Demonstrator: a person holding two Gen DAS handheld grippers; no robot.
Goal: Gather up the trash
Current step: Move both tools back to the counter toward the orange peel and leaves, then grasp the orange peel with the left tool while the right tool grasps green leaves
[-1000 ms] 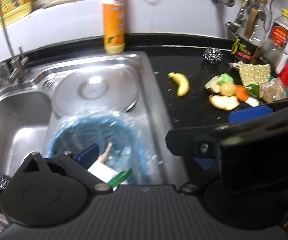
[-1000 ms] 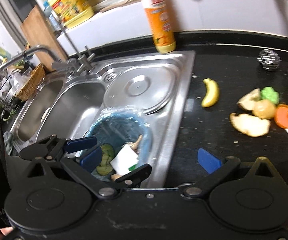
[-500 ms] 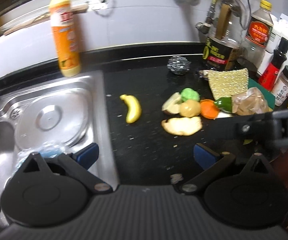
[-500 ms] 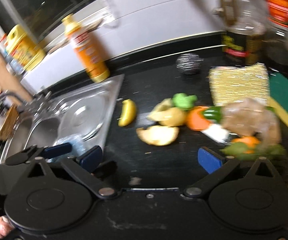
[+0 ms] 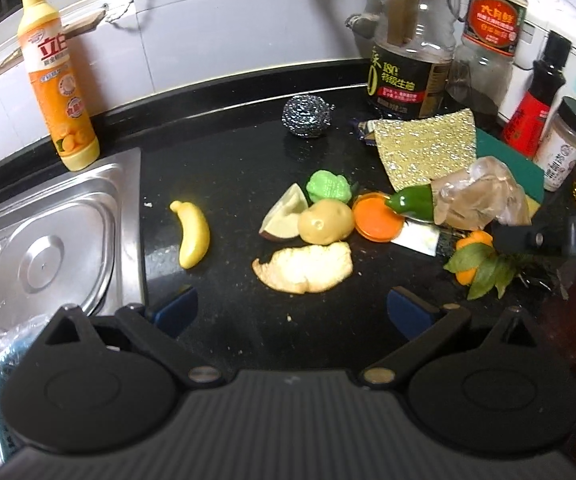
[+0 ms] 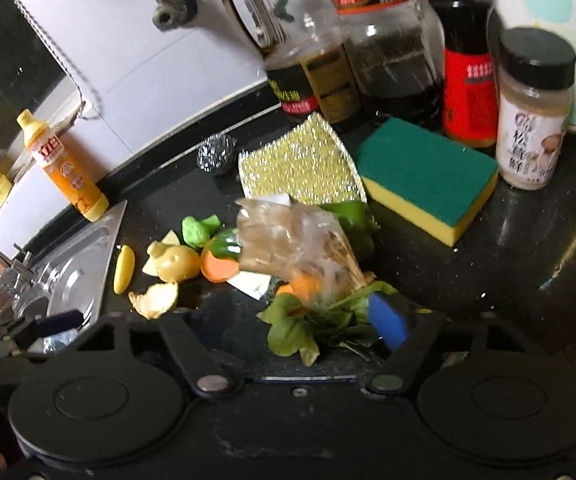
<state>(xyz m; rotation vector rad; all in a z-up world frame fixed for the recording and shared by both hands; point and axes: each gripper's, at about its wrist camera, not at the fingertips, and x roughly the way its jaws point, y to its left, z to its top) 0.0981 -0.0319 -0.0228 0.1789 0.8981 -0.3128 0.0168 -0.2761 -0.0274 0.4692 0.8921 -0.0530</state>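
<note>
Left claw (image 5: 292, 312) wide, empty, over bare counter (image 5: 227, 160); right claw (image 6: 283, 320) closing around leafy scraps (image 6: 312, 320).

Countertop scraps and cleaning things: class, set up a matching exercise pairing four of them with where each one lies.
Things:
1. banana
2. steel wool ball
3. green and yellow sponge
4. orange detergent bottle

Places:
A. standing at the wall behind the sink's corner
B. beside the spice jar, in front of the sauce bottles
C. alone on the counter, between the sink edge and the scrap pile
D. near the back wall, left of the gold scouring cloth

Pairs: 1-C, 2-D, 3-B, 4-A
</note>
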